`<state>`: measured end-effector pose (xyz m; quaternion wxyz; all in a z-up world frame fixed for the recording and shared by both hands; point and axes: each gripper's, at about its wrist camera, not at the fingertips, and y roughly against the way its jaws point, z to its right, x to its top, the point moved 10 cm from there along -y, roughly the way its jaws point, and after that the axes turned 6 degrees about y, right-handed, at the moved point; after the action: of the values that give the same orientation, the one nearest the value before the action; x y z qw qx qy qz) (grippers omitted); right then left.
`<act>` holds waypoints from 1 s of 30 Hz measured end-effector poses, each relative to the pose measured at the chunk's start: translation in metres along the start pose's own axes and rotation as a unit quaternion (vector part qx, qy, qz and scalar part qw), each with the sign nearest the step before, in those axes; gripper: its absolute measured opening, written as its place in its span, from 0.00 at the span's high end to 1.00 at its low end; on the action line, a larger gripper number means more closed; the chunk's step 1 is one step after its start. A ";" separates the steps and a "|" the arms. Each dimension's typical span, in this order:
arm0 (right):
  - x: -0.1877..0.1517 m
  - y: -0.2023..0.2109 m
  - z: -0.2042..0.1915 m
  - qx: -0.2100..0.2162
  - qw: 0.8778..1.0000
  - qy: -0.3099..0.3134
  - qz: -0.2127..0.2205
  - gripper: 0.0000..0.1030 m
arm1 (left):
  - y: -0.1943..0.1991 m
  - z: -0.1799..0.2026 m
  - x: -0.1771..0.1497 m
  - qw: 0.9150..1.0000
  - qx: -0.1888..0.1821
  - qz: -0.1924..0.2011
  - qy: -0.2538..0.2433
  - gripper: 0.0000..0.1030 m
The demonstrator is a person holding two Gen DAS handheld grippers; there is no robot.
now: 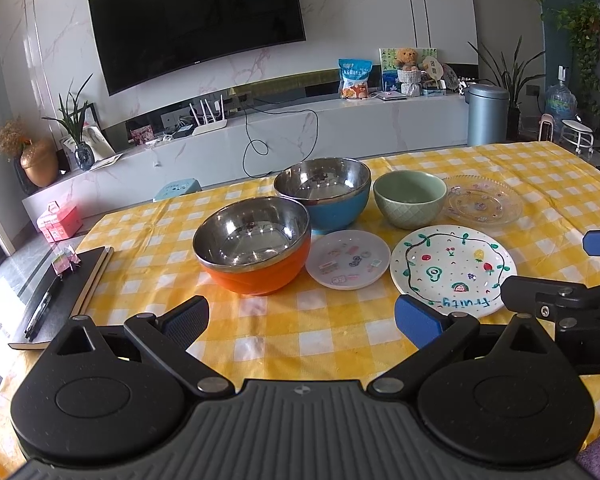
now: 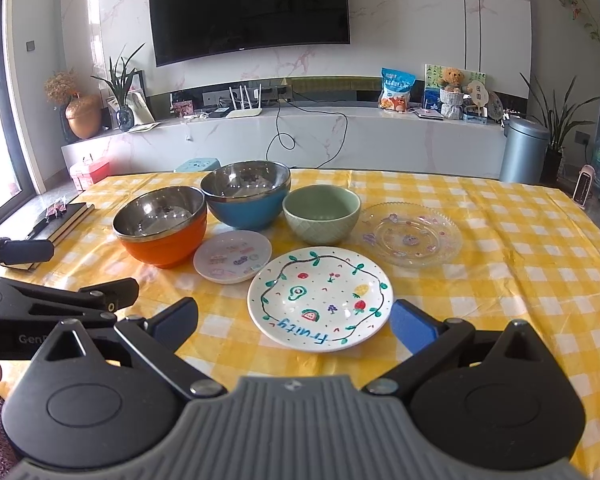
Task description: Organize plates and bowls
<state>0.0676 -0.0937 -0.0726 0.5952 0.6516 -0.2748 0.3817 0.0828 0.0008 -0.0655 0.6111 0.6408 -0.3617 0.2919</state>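
Observation:
On the yellow checked tablecloth (image 1: pixel 260 336) stand an orange bowl (image 1: pixel 254 246) (image 2: pixel 160 226), a blue bowl (image 1: pixel 324 194) (image 2: pixel 246 192) and a green bowl (image 1: pixel 410 198) (image 2: pixel 321 214). In front lie a small pink sticker plate (image 1: pixel 348 259) (image 2: pixel 232 256), a white "Fruity" plate (image 1: pixel 452 268) (image 2: pixel 320 298) and a clear glass plate (image 1: pixel 482 205) (image 2: pixel 412 234). My left gripper (image 1: pixel 300 320) is open and empty, just short of the orange bowl. My right gripper (image 2: pixel 294 326) is open and empty, its jaws flanking the near edge of the Fruity plate.
A black notebook with chopsticks (image 1: pixel 60 296) (image 2: pixel 56 222) lies at the table's left edge. Behind the table are a TV cabinet (image 1: pixel 284 132) and a grey bin (image 1: pixel 487 114). Each gripper shows at the side of the other's view, the right one (image 1: pixel 580 276) and the left one (image 2: pixel 40 280).

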 end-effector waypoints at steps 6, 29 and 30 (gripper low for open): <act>0.000 0.000 0.001 -0.002 1.000 -0.001 -0.003 0.03 | 0.000 -0.001 -0.001 1.000 0.001 -0.002 0.000 0.00; -0.002 -0.001 0.001 -0.003 1.000 -0.004 -0.005 0.03 | 0.000 -0.002 -0.005 1.000 0.002 -0.007 -0.001 0.00; -0.002 -0.001 0.001 -0.003 1.000 -0.004 -0.005 0.03 | 0.000 -0.001 -0.005 1.000 0.002 -0.007 -0.001 0.00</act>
<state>0.0674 -0.0945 -0.0749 0.5978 0.6529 -0.2746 0.3753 0.0807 0.0027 -0.0693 0.6116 0.6445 -0.3574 0.2878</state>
